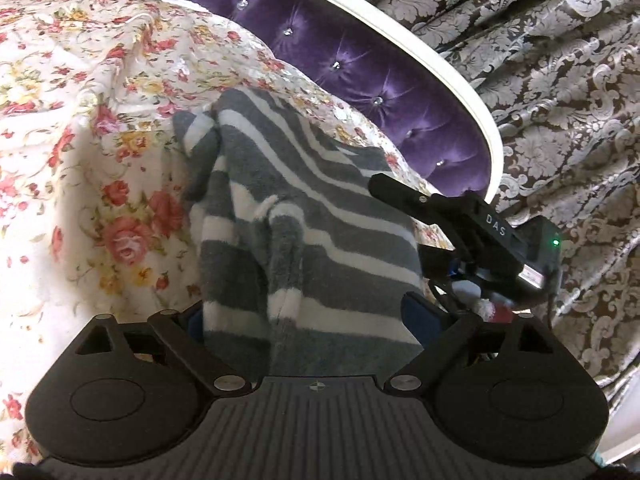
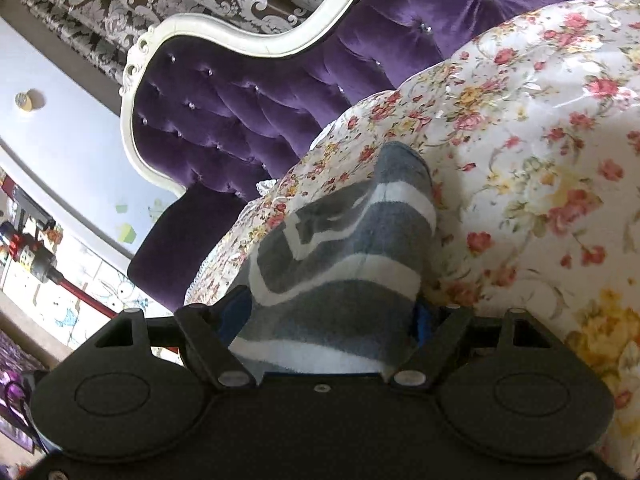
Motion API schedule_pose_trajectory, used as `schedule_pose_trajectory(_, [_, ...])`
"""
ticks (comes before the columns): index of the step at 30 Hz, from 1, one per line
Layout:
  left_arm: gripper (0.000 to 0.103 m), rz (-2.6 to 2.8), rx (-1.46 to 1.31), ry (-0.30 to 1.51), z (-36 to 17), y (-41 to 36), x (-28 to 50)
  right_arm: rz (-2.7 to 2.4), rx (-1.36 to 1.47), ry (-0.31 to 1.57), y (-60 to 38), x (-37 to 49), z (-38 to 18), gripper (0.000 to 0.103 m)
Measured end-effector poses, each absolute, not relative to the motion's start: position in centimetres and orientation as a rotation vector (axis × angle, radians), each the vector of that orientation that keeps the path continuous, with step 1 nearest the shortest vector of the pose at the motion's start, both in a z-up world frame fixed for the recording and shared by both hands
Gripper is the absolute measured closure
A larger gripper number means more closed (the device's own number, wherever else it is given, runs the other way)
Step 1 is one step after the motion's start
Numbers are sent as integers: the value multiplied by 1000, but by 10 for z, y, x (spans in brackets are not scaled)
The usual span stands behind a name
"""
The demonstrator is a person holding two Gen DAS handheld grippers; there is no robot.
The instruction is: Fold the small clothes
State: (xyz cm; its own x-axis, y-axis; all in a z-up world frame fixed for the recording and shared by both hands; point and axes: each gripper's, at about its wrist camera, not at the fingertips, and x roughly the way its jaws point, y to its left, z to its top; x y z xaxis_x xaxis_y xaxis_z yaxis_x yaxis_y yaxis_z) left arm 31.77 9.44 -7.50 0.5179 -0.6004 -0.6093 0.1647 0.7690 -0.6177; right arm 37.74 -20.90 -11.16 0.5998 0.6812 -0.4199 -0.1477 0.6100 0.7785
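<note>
A: Holding one striped garment [image 1: 316, 216], grey and white, between both tools, lifted off the floral bedspread [image 1: 80, 128] ahead. Left tool [image 1: 308, 320] pinching its near edge; right tool [image 2: 328, 320] pinching another edge.

B: Fold progress?

A: Looks early or mid-fold. Cloth bunched, a sleeve-like flap hanging in front of the left tool, no flat finished fold visible. Laying down and squaring remain, I'd judge.

B: Counts?

A: One garment, two tools, one purple headboard [image 2: 240, 112] beyond.
</note>
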Motion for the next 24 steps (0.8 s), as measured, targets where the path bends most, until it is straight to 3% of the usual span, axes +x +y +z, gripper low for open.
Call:
schedule_pose_trajectory(6, [14, -487, -496, 931, -72, 89, 317, 534, 754, 789, -206, 377, -111, 20])
schedule_pose_trajectory(9, [26, -468, -484, 937, -71, 89, 318, 524, 753, 791, -205, 378, -110, 20])
schedule_pose_trajectory(10, [35, -465, -481, 938, -71, 90, 318, 517, 747, 795, -205, 378, -110, 22])
schedule_pose_trajectory(12, [49, -468, -497, 941, -73, 93, 318, 490, 724, 805, -204, 379, -109, 30])
schedule_pose_trajectory(14, [65, -483, -538, 944, -76, 97, 319, 431, 684, 826, -204, 378, -108, 52])
schedule_pose_trajectory(18, [71, -523, -571, 928, -69, 99, 314, 387, 708, 849, -206, 373, -98, 60])
schedule_pose_trajectory(24, [74, -577, -618, 891, -47, 96, 270, 394, 667, 881, -199, 333, -66, 61])
